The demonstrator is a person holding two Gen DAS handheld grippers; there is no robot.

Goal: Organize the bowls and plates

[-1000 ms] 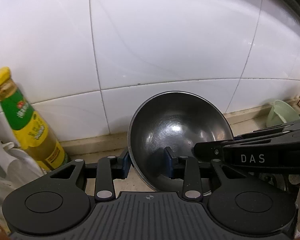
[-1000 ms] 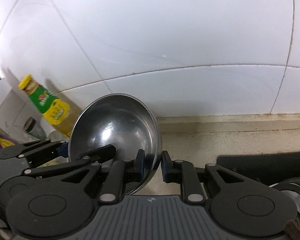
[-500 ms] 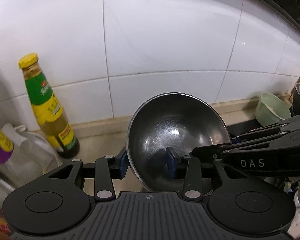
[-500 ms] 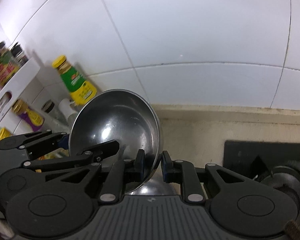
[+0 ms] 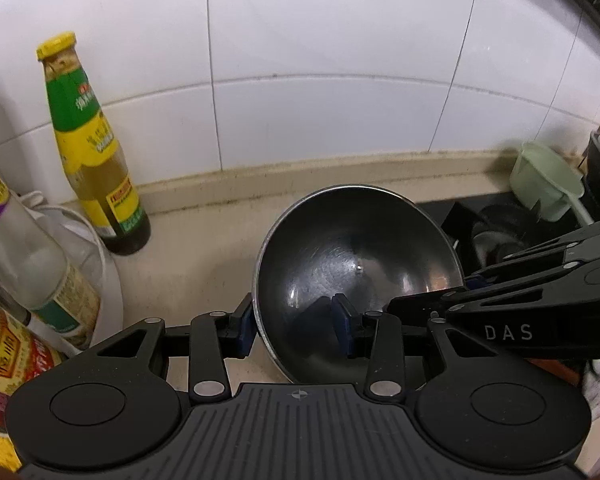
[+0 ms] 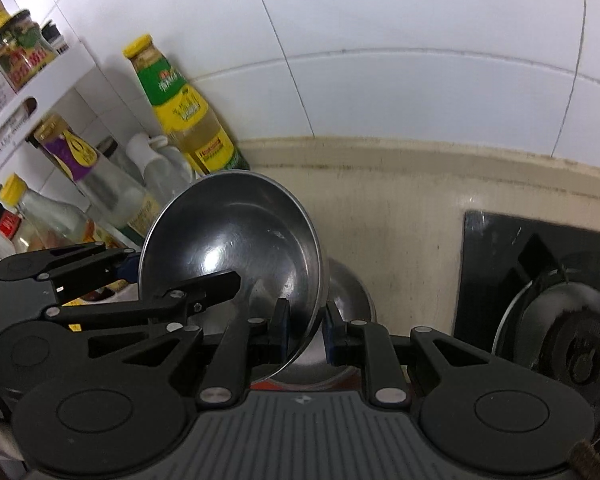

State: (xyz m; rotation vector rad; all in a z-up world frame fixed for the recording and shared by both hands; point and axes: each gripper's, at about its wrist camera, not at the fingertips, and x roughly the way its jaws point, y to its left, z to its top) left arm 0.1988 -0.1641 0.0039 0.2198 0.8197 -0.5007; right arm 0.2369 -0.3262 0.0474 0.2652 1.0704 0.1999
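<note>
- Stainless steel bowl (image 5: 356, 264) sits tilted at centre of the left wrist view, its hollow facing the camera, held above the beige countertop (image 5: 204, 264).
- Left gripper (image 5: 296, 330) straddles the bowl's lower left rim: one blue pad lies outside the wall, the other stands inside the hollow with a clear gap to the metal, so the jaws are parted and not pressing.
- Right gripper (image 6: 306, 330) is clamped on the same bowl (image 6: 236, 240); in the right wrist view its two pads pinch the thin rim at lower centre.
- In the left wrist view the right gripper (image 5: 472, 280) reaches in from the right edge to the bowl's far rim.
- Second steel bowl (image 6: 348, 292) rests on the counter directly below the held one, partly hidden by it, in the right wrist view.
- Green-and-yellow sauce bottle (image 5: 88, 148) stands upright at the wall tiles, left of the bowl and apart from it.
- More bottles (image 6: 80, 184) crowd the left edge by a white shelf (image 6: 40, 84).
- Black gas hob (image 6: 540, 280) fills the right side of the right wrist view.
- Pale green plastic scoop (image 5: 548, 184) lies at the far right by the wall.
</note>
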